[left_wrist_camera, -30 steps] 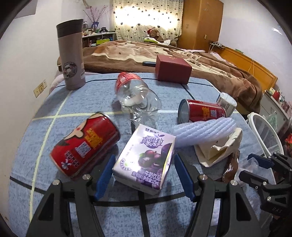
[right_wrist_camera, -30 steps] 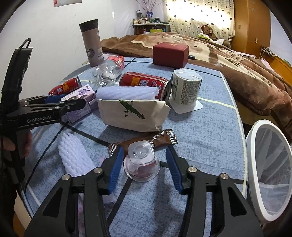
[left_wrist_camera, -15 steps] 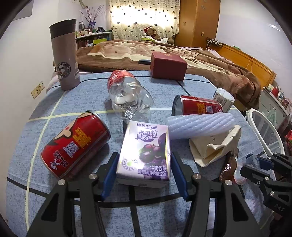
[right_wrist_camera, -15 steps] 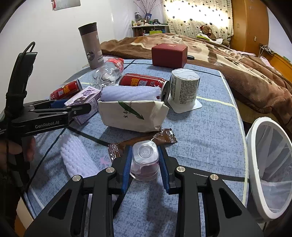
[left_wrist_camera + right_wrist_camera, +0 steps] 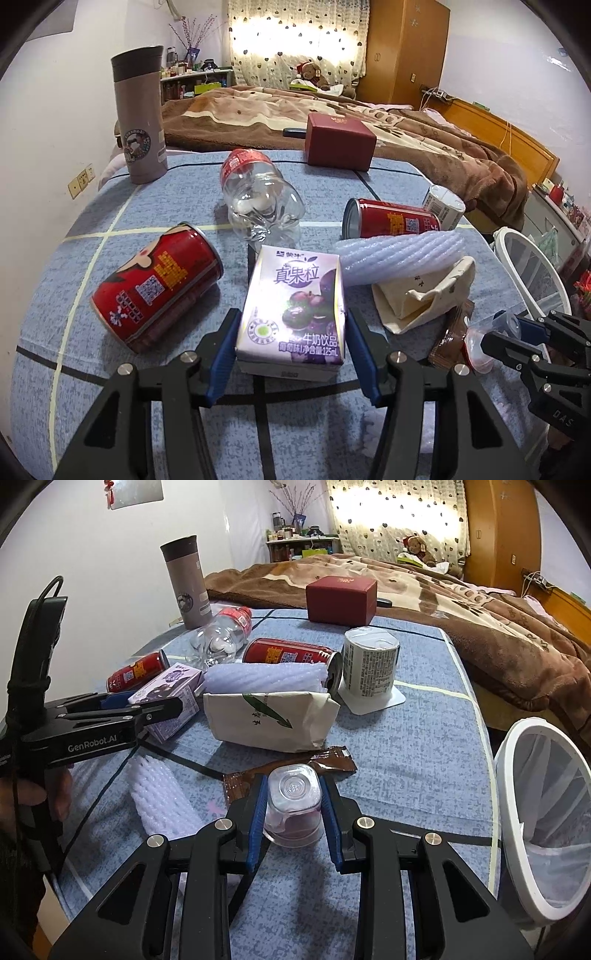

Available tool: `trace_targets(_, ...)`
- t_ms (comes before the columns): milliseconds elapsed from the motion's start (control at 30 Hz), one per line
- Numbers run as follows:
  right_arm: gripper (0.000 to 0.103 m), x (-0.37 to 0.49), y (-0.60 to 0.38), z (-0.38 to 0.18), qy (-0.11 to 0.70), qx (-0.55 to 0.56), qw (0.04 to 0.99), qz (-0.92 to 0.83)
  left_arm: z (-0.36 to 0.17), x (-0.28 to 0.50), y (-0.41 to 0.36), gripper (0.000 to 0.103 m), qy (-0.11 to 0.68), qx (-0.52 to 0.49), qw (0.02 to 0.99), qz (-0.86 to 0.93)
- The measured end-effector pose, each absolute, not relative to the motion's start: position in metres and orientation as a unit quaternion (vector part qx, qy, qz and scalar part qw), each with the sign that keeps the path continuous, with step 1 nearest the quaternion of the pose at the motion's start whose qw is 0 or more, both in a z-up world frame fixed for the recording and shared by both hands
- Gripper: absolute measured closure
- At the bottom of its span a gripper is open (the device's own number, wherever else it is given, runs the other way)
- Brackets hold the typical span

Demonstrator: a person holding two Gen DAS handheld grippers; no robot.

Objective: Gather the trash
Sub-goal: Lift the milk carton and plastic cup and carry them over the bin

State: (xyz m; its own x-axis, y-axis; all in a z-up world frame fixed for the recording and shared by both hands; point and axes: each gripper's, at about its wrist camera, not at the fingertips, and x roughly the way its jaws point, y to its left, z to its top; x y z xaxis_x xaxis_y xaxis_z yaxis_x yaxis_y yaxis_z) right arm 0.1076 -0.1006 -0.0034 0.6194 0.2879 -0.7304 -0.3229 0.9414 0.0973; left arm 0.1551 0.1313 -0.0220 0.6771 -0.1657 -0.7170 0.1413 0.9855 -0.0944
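My left gripper is shut on a purple milk-drink carton that rests on the blue tablecloth; it also shows in the right wrist view. My right gripper is shut on a small clear plastic cup, upside down, squeezed between the blue pads; the cup also shows at the right in the left wrist view. Other trash lies around: two red cans, a crushed clear bottle, white foam sleeves, a torn paper bag, a brown wrapper.
A white-rimmed mesh bin stands off the table's right edge. A grey thermos, a red box and a white labelled cup stand on the table's far part. A bed lies beyond.
My left gripper closed in on the carton, which turned straight between the fingers. My right gripper closed on the plastic cup and squeezed it.
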Motion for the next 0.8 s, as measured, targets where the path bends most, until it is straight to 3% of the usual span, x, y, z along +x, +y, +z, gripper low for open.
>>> trace_targets(800,0.073,0.096,-0.141,0.024,0.356,0.010,0.924,0.141,0.025,0.110,0.094,0.045,0.350,-0.021,0.929,-0.115)
